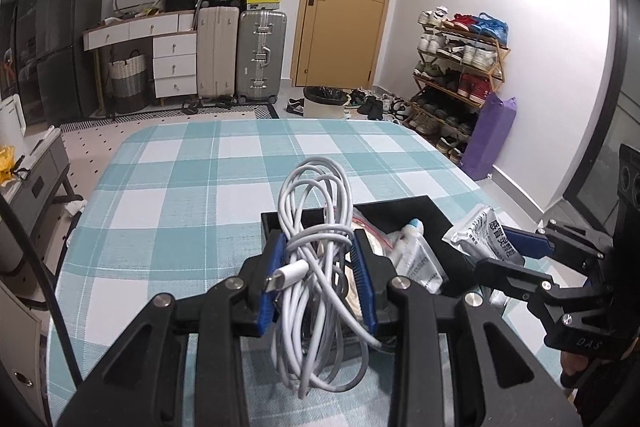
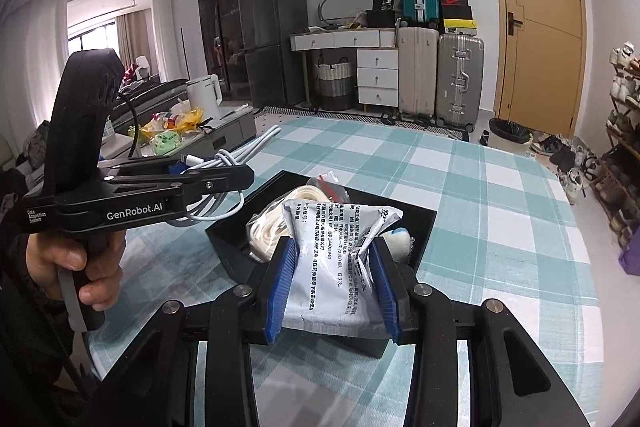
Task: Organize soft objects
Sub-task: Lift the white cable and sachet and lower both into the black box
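My left gripper is shut on a coiled white charging cable and holds it above the near left corner of a black tray. My right gripper is shut on a silver sachet with printed text and holds it above the tray's near side. The tray holds a white coiled cord in a clear bag, another sachet and a small white-and-blue item. The right gripper with its sachet shows at the right of the left wrist view. The left gripper with the cable shows at the left of the right wrist view.
The tray sits on a table with a teal-and-white checked cloth. Beyond it are suitcases, a white drawer unit, a bin, a shoe rack and a side table with clutter.
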